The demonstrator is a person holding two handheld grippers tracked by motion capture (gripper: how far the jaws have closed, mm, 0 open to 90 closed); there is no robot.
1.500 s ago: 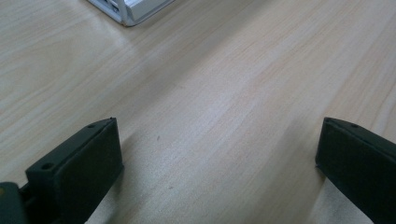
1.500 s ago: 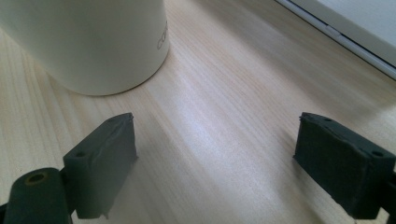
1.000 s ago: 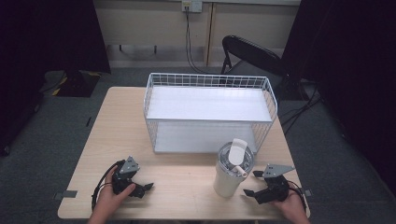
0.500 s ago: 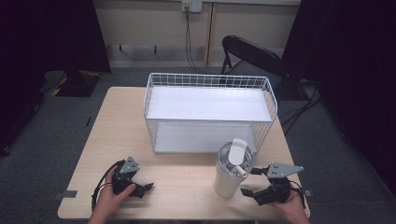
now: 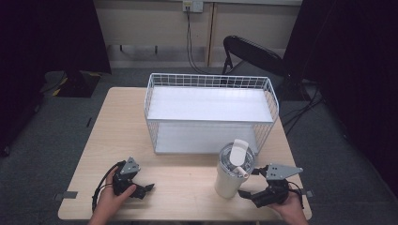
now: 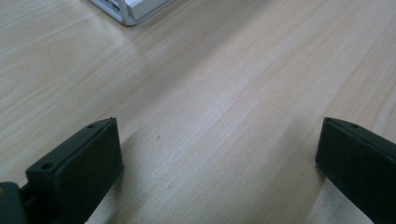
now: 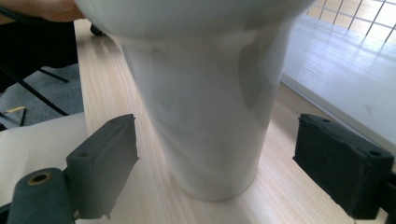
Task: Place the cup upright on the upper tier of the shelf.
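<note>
Tumbler [image 5: 232, 172], white, lidded, upright on table [image 5: 187, 183] near its front right edge, just before wire basket [image 5: 211, 112]. Right gripper [image 5: 252, 194]: jaws spread wide, flanking the tumbler's lower body (seen close in the right gripper view [image 7: 210, 140]), not touching. Left gripper [image 5: 145, 189]: released, over bare wood. Step judged: grasp. Advise centring the jaws, closing level above the tapered base, squeezing gently to avoid tipping.
</note>
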